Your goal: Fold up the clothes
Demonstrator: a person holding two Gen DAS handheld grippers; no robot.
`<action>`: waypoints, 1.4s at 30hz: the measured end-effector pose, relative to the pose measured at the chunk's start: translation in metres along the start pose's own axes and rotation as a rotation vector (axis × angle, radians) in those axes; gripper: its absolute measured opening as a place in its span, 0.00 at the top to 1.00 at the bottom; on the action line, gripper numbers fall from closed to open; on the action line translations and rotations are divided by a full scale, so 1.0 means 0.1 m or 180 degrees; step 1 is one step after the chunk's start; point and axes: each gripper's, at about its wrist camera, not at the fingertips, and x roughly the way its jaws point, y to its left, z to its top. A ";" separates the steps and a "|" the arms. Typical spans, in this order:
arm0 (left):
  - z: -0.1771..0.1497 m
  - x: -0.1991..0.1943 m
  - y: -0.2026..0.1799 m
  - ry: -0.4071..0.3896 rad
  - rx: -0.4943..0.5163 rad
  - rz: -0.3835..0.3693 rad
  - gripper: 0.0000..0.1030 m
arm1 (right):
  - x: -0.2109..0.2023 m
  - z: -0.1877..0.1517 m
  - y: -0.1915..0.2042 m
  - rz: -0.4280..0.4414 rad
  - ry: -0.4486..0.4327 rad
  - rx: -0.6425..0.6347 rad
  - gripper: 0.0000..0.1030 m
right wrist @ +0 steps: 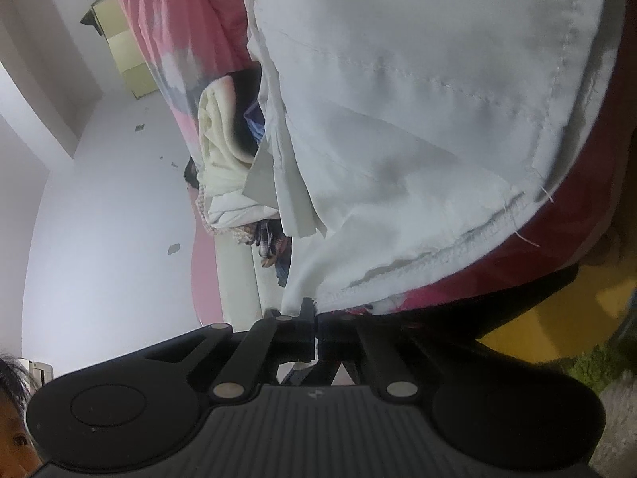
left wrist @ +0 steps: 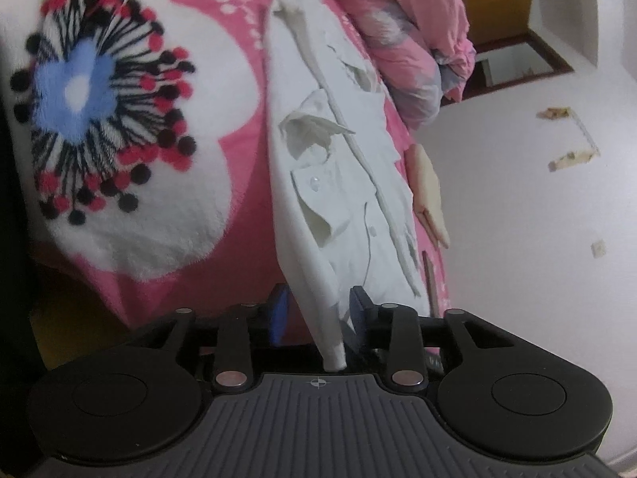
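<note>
A white button-up shirt (left wrist: 338,199) lies in a long narrow fold on a pink blanket (left wrist: 247,207) printed with a big white flower. In the left wrist view one end of the fold runs down between the blue-padded fingers (left wrist: 278,312) of my left gripper (left wrist: 318,310). Its jaws stand apart, with a gap showing beside the cloth. The right wrist view is filled by the shirt's hemmed edge (right wrist: 418,127). My right gripper (right wrist: 316,318) is shut on the corner of that hem, and the cloth stretches away from it.
A bunched pink quilt (left wrist: 402,40) lies beyond the shirt, with a folded cream cloth (left wrist: 430,195) against the white wall (left wrist: 517,259). A pile of other clothes (right wrist: 227,159) sits left of the shirt. Part of a person's head (right wrist: 12,418) shows at the lower left.
</note>
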 end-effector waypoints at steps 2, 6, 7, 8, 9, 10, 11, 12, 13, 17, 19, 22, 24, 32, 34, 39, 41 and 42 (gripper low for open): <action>0.04 0.04 0.04 0.0017 -0.0040 -0.0027 0.56 | 0.00 -0.01 0.02 -0.0007 0.0022 -0.0019 0.99; 0.15 0.20 0.05 0.0079 0.0007 0.0004 0.54 | 0.06 0.01 0.08 -0.0032 0.0050 -0.0078 0.99; 0.19 0.24 0.05 0.0087 -0.0007 -0.0020 0.54 | 0.06 0.01 0.10 -0.0044 0.0059 -0.0086 0.99; 0.22 0.27 0.05 0.0092 -0.0006 -0.0041 0.54 | 0.06 0.01 0.11 -0.0056 0.0068 -0.0092 0.99; 0.24 0.29 0.04 0.0090 0.0006 -0.0035 0.54 | 0.05 0.01 0.11 -0.0063 0.0075 -0.0093 0.99; 0.27 0.31 0.04 0.0089 0.0018 -0.0030 0.54 | 0.04 0.01 0.11 -0.0066 0.0083 -0.0095 1.00; 0.29 0.33 0.03 0.0100 0.0026 -0.0031 0.54 | 0.04 0.01 0.12 -0.0069 0.0085 -0.0105 1.00; 0.31 0.35 0.03 0.0115 0.0018 -0.0038 0.54 | 0.04 0.01 0.13 -0.0068 0.0091 -0.0119 0.99; 0.32 0.37 0.04 0.0126 -0.0001 -0.0050 0.54 | 0.03 0.01 0.14 -0.0068 0.0094 -0.0136 0.99; 0.37 0.40 0.06 0.0122 -0.0053 -0.0096 0.54 | -0.01 0.02 0.17 -0.0044 0.0107 -0.0186 0.99; 0.37 0.40 0.05 0.0068 -0.0088 -0.0136 0.54 | -0.02 0.01 0.18 -0.0024 0.0111 -0.0191 0.99; 0.37 0.39 0.03 -0.0035 -0.0146 -0.0263 0.54 | -0.04 0.01 0.23 0.0011 0.0119 -0.0217 0.99; 0.37 0.42 0.03 -0.0042 -0.0162 -0.0289 0.54 | -0.05 0.01 0.28 0.0049 0.0132 -0.0290 0.99; 0.38 0.52 -0.06 -0.0004 -0.0111 -0.0084 0.68 | -0.01 0.03 0.34 -0.0011 0.0279 -0.0542 0.99; 0.34 0.54 -0.10 0.0032 -0.0060 0.0003 0.71 | -0.04 0.03 0.35 -0.0083 0.0287 -0.0600 0.97; 0.28 0.52 -0.12 0.0069 0.0030 0.0097 0.72 | -0.32 0.04 0.55 -0.0598 0.0167 -0.1104 0.51; 0.30 0.52 -0.12 0.0061 0.0016 0.0118 0.73 | -0.53 0.03 0.72 -0.0908 0.0052 -0.1483 0.51; 0.31 0.52 -0.11 0.0065 -0.0004 0.0119 0.73 | -0.65 0.03 0.81 -0.1020 -0.0016 -0.1641 0.51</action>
